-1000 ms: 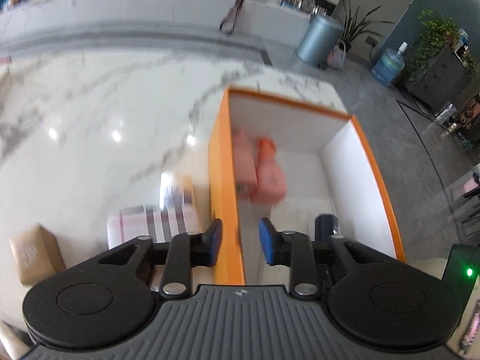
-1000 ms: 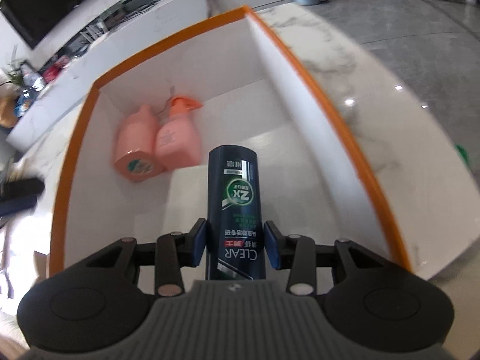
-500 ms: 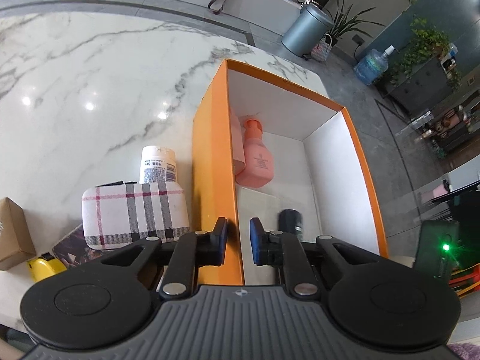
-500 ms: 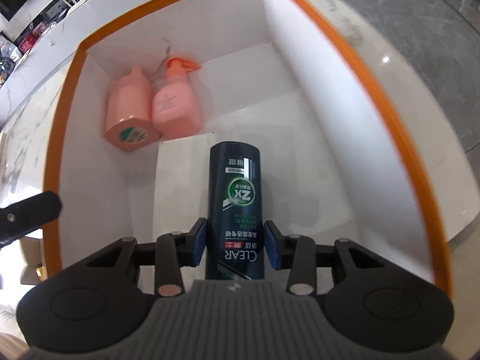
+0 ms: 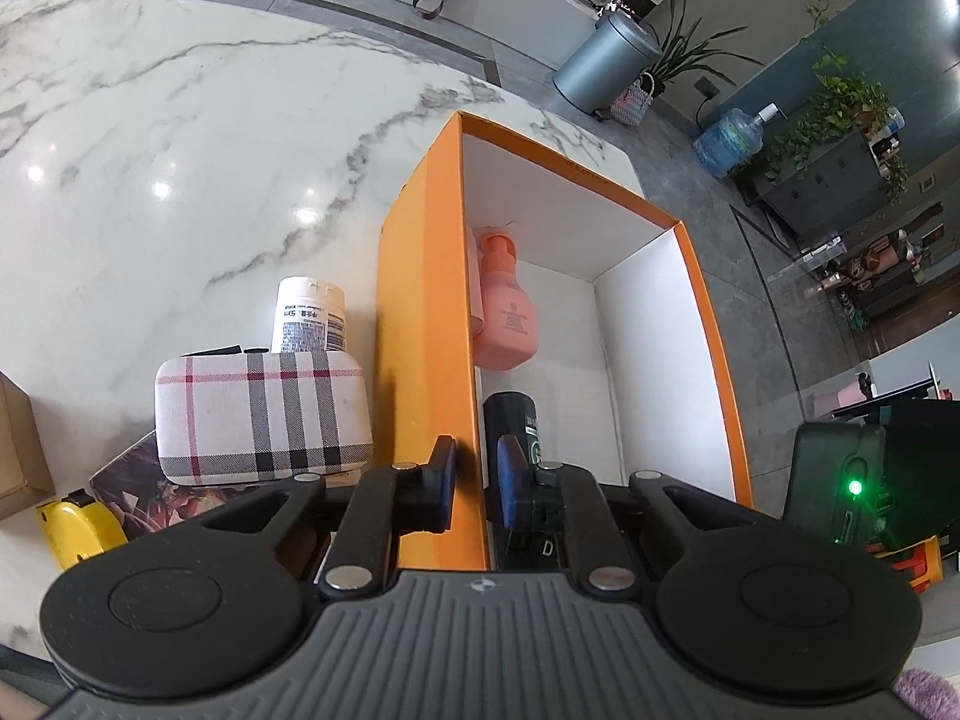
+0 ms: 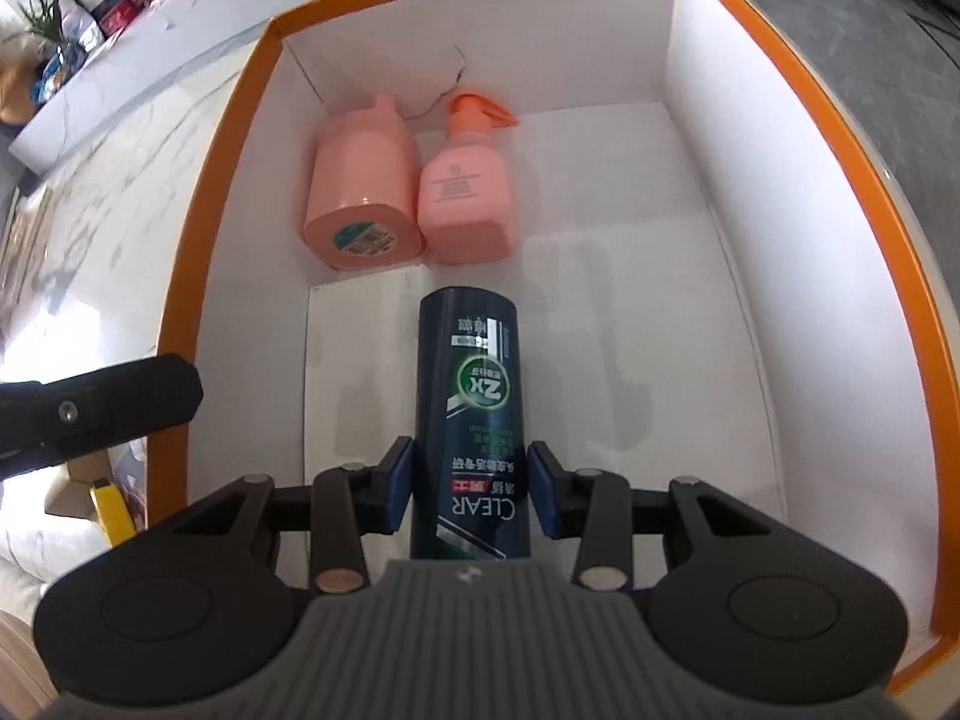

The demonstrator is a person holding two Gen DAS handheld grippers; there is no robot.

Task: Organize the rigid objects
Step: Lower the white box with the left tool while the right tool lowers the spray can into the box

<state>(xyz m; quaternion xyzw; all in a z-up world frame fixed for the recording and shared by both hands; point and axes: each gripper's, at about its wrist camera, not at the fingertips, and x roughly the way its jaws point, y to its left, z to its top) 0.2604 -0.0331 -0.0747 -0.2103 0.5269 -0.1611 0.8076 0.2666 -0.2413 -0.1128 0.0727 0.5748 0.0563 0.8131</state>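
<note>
dark blue bottle [image 6: 471,420] | over orange box [image 6: 852,138] | two pink bottles [image 6: 408,186] lying inside

the open cardboard box [image 6: 774,84] is bright orange on the outside and rim, plain white inside. two salmon-pink plastic bottles in its far left corner, the squat one [image 6: 360,192] with a green and white sticker on its base, the pump one [image 6: 465,204] with an orange pump head. the tall shampoo bottle [image 6: 471,420] is dark navy with a green round logo and white lettering. outside the box's left wall sit a white, pink and black plaid case [image 5: 261,417] and a yellow tape measure [image 5: 78,525], on a white marble tabletop [image 5: 180,120] with grey veins
</note>
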